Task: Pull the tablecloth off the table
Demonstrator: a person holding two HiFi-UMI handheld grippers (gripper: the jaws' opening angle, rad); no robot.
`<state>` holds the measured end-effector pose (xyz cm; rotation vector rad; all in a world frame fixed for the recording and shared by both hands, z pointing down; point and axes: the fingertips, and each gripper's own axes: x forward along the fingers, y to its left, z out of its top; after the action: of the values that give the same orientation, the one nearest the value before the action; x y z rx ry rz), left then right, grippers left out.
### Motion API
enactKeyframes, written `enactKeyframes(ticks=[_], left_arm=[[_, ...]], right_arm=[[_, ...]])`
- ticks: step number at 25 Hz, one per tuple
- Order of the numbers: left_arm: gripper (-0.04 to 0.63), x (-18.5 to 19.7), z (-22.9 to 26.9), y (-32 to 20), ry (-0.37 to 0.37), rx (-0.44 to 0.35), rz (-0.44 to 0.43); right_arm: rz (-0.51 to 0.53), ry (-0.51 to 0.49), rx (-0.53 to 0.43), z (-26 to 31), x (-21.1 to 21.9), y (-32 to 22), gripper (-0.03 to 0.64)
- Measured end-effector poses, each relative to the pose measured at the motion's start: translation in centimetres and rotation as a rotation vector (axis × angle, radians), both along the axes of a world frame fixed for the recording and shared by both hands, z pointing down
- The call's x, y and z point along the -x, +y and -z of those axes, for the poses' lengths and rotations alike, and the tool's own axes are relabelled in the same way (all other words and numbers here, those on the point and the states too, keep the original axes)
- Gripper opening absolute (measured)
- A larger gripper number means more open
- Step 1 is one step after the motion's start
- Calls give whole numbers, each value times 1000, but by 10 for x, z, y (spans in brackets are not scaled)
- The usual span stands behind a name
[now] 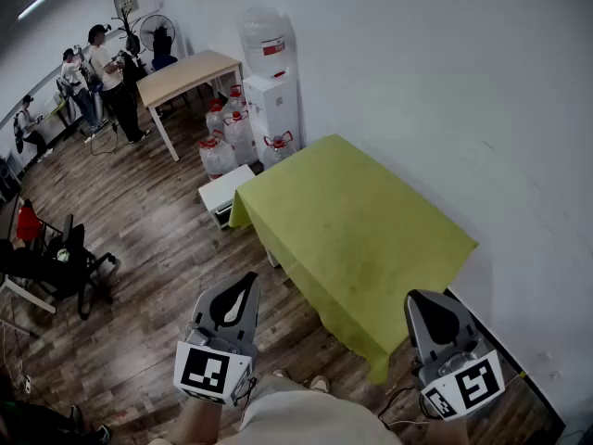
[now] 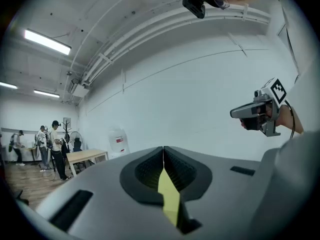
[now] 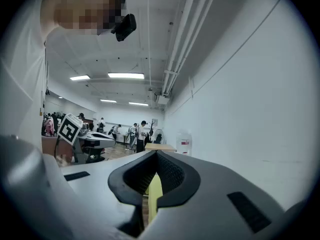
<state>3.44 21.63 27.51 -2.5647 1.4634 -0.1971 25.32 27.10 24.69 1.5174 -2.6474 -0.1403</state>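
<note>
A yellow-green tablecloth (image 1: 357, 235) covers a table that stands against the white wall, and it hangs over the near edges. My left gripper (image 1: 248, 280) hovers shut and empty over the floor, left of the table's near corner. On the other side of that corner my right gripper (image 1: 422, 298) is also shut and empty, next to the cloth's hanging hem. Neither touches the cloth. In the left gripper view the jaws (image 2: 163, 150) meet, with a sliver of cloth (image 2: 169, 199) showing below them. The right gripper view shows its jaws (image 3: 156, 155) together over a similar sliver (image 3: 155, 194).
A water dispenser (image 1: 273, 100) and several water jugs (image 1: 227, 137) stand beyond the table's far end, with a low white box (image 1: 222, 193) by its corner. A wooden table (image 1: 185, 74) and people (image 1: 107, 72) are at the back left. An office chair (image 1: 56, 258) stands at the left.
</note>
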Motion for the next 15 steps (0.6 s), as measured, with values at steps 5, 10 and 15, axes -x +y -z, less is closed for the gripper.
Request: enactKeyframes(ticks=[5, 10, 15], left_arm=[[21, -9, 4, 4, -4, 8, 6], [21, -24, 8, 8, 13, 24, -30], [21, -21, -2, 2, -15, 28, -14]], right_arm=[[13, -18, 20, 0, 1, 1, 28], [17, -24, 22, -3, -3, 3, 28], [45, -57, -2, -1, -10, 4, 28]])
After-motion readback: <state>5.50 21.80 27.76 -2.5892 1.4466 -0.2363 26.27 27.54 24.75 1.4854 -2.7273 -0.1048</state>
